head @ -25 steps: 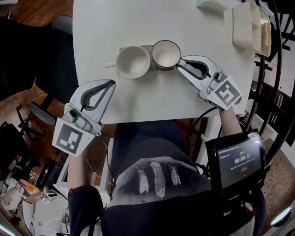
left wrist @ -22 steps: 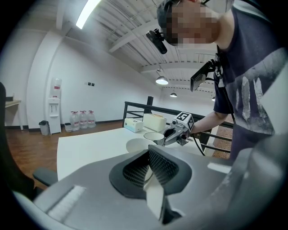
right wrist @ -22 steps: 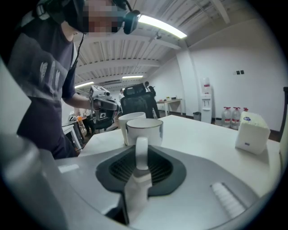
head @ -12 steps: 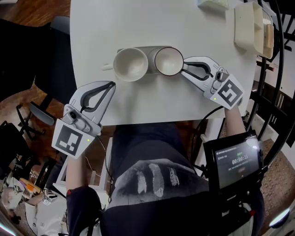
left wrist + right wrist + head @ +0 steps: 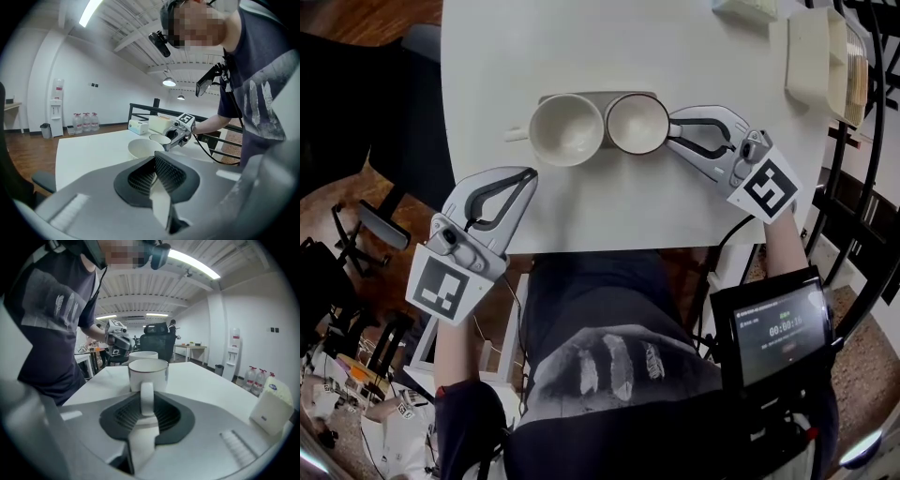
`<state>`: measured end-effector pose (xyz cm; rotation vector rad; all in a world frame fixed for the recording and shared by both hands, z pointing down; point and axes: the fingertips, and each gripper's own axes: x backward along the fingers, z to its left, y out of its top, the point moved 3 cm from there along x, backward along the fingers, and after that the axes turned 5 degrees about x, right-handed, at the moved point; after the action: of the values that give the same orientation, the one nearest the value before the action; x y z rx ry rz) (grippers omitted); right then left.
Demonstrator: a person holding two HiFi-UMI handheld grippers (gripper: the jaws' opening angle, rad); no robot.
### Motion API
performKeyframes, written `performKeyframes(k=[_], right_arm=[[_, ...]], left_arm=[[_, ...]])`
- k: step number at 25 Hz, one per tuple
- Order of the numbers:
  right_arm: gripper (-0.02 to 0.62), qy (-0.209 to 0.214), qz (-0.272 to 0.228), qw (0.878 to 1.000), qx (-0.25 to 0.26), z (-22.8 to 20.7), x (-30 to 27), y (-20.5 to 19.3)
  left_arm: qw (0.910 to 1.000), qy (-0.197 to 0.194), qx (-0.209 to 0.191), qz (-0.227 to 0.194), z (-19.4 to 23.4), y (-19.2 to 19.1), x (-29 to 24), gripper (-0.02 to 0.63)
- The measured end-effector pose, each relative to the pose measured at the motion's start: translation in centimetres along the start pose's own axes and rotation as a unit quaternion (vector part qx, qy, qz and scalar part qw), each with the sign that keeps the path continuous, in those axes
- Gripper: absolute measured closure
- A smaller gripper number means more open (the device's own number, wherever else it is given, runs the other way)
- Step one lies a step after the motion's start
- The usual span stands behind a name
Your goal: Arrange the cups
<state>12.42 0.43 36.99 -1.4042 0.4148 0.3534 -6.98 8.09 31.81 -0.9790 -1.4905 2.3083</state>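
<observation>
Dark-rimmed white cup (image 5: 637, 124), handle (image 5: 146, 397) clamped in right claw (image 5: 671, 132), stands beside plain white cup (image 5: 567, 129); left claw (image 5: 529, 172) closed.

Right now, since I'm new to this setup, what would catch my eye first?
Two cups stand side by side on a grey tray on the white table: a white cup at left, a dark-rimmed cup at right. The right tongs are closed on the dark-rimmed cup's handle. The left tongs hang shut and empty over the table's near edge.
</observation>
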Motion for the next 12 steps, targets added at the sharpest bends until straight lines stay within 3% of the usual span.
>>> performKeyframes(k=[7,12], right_arm=[[0.494,0.017,0.005,1.0,-0.014,0.2,0.8,0.2],[0.491,0.001,0.018,0.999,-0.028,0.3,2.5,0.0]], left_arm=[[1.0,0.005,0.005,0.002,-0.3,-0.1,0.5,0.591],[1.0,-0.002,0.004,-0.009,0.1,0.0,0.0,0.591]])
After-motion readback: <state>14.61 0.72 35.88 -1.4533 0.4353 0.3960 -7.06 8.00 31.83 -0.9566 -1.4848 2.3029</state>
